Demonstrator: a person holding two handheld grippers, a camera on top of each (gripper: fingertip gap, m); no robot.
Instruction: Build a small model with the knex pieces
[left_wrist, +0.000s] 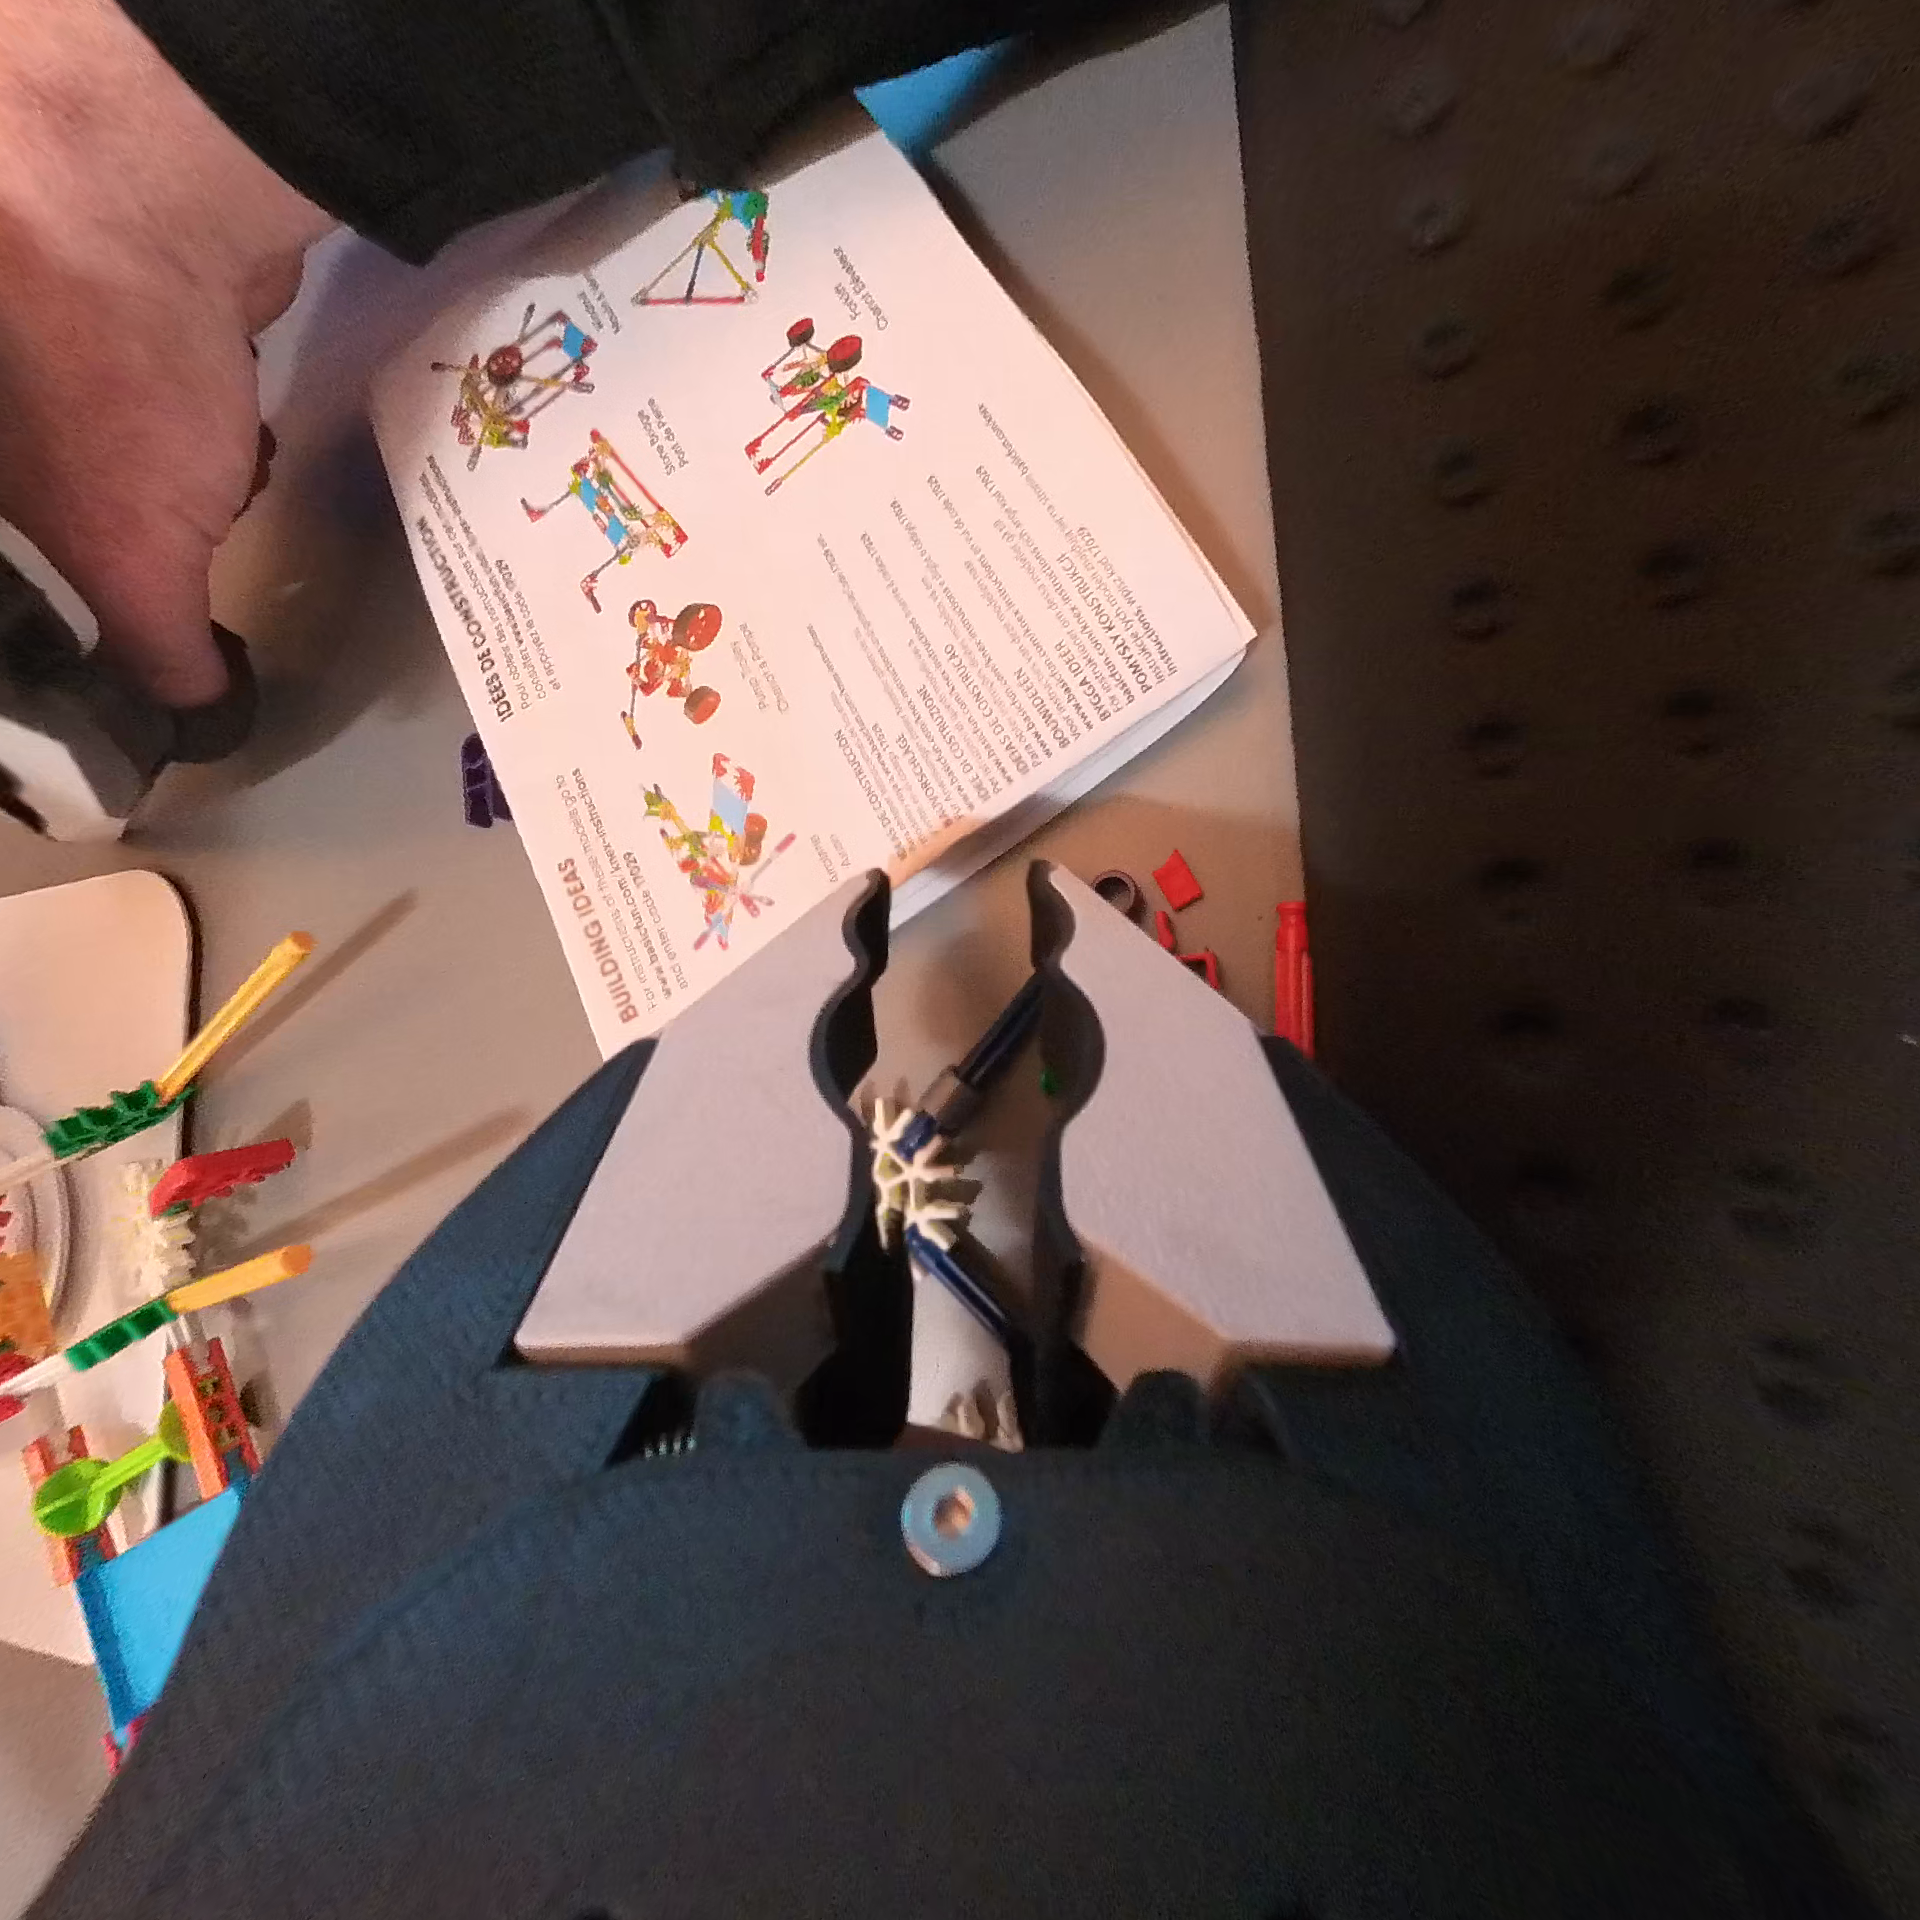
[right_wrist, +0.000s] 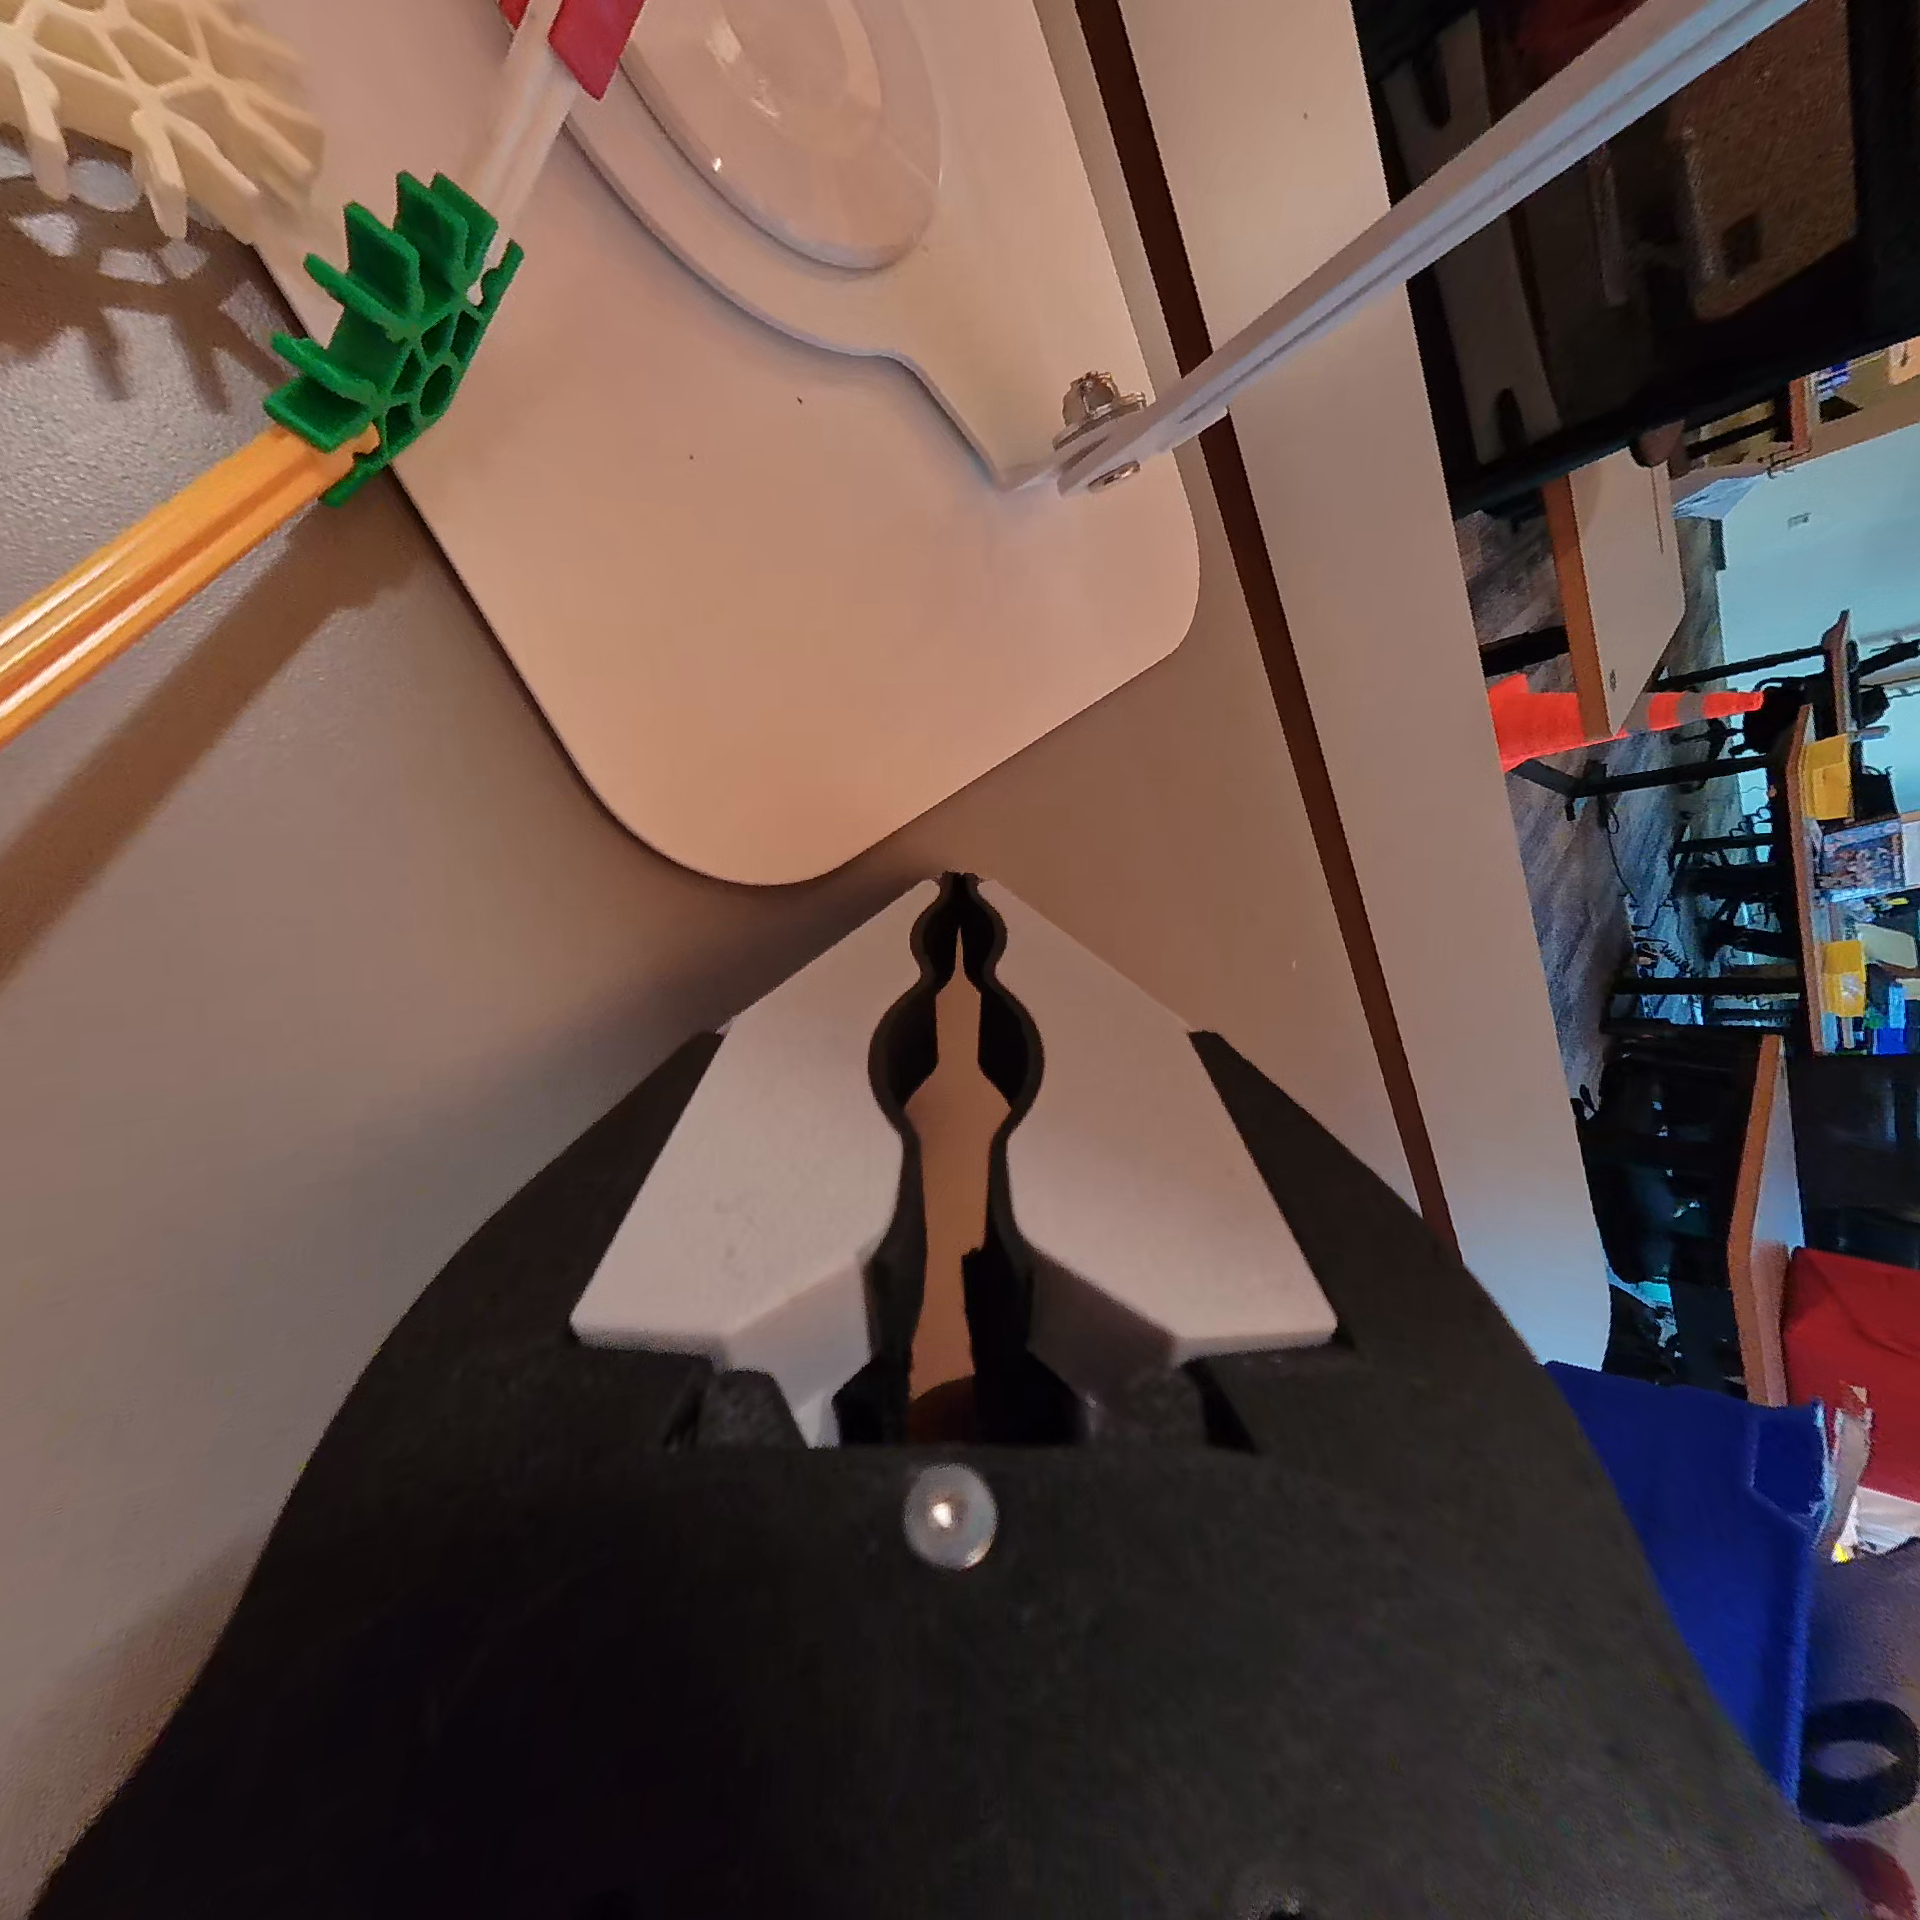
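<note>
— Looking along the left gripper (left_wrist: 958, 883), what is seen between its pale fingers?
— A white snowflake-shaped connector (left_wrist: 914, 1169) with dark blue rods (left_wrist: 992, 1044) is seen low in the gap, at the centre of the frame. The tips are parted above it; whether the piece is clamped or merely lying beneath cannot be told.
— And what is found around it?
— An instruction booklet (left_wrist: 790, 540) is spread on the grey table (left_wrist: 343, 914) just beyond the tips. Small red pieces (left_wrist: 1179, 878) are scattered to the right of the tips, and a partly built toy model (left_wrist: 156, 1278) with yellow rods (left_wrist: 244, 997) is seen at the left edge. A hand (left_wrist: 114, 416) in a dark sleeve is seen at upper left.
— How is the right gripper (right_wrist: 961, 881) set?
— Its tips are brought together with nothing between them, just short of the rounded corner of a white base plate (right_wrist: 790, 665). A green connector (right_wrist: 400, 332) on an orange-yellow rod (right_wrist: 145, 582) is seen at upper left, well apart from the tips.
</note>
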